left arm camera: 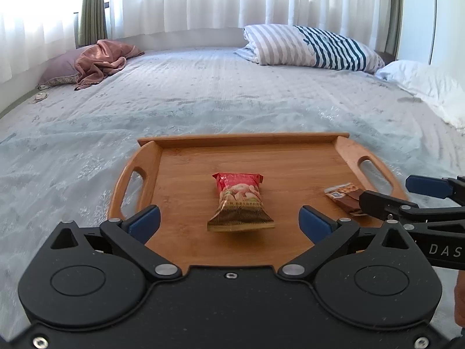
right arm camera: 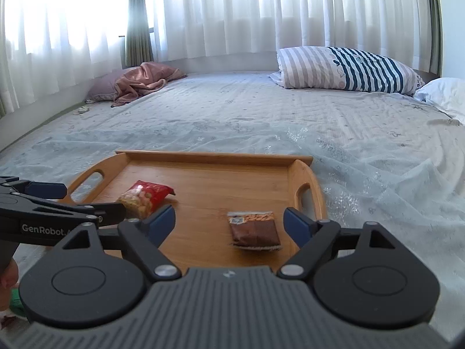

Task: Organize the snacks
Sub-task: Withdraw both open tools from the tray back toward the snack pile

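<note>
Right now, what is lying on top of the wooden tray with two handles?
On the wooden tray lie two snacks: a red peanut packet and a brown packet with a clear end. What is under them is covered.

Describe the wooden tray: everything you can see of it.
The tray is light brown wood, bamboo by its grain, rectangular with a low raised rim along the far side and upswept rounded ends, each cut with an oval handle slot. It lies flat on the pale bedspread, long side across the view. Two snacks lie on it, apart: a red packet near the middle and a brown packet toward the right end. Both grippers, left and right, hover open over its near edge; neither visibly touches it.
</note>
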`<state>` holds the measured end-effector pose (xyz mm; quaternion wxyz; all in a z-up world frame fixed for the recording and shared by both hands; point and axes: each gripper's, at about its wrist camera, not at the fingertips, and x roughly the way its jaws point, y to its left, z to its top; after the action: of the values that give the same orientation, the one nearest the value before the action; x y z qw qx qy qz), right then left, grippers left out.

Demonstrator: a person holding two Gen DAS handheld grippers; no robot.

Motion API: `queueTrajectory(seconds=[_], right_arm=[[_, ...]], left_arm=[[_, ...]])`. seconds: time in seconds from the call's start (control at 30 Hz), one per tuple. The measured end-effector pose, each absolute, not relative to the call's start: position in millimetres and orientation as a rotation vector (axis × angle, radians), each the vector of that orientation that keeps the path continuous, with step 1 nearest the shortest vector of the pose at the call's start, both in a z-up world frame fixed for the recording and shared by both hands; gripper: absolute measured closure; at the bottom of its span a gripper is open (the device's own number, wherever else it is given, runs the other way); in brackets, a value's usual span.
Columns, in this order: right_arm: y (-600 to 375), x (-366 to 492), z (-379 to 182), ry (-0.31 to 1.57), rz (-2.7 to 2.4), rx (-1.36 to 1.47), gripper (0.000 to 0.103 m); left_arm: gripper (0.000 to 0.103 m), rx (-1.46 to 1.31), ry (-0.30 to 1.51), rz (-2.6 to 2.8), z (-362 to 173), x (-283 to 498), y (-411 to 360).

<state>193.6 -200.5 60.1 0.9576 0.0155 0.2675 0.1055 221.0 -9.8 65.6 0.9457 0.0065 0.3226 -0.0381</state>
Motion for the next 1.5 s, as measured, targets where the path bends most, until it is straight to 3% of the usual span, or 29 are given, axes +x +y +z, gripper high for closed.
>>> queueTrajectory(seconds=[0.67,1.5], right_arm=[[-201,99,63,0.478,0.278,0.004,0.003],[-194,21,24,0.461,0.33,-0.179,0.005]], left_arm=[[0.0,-0.027,0.613,-0.111,70,118,12],[0.0,0.04,0.582,-0.249,34,17,4]])
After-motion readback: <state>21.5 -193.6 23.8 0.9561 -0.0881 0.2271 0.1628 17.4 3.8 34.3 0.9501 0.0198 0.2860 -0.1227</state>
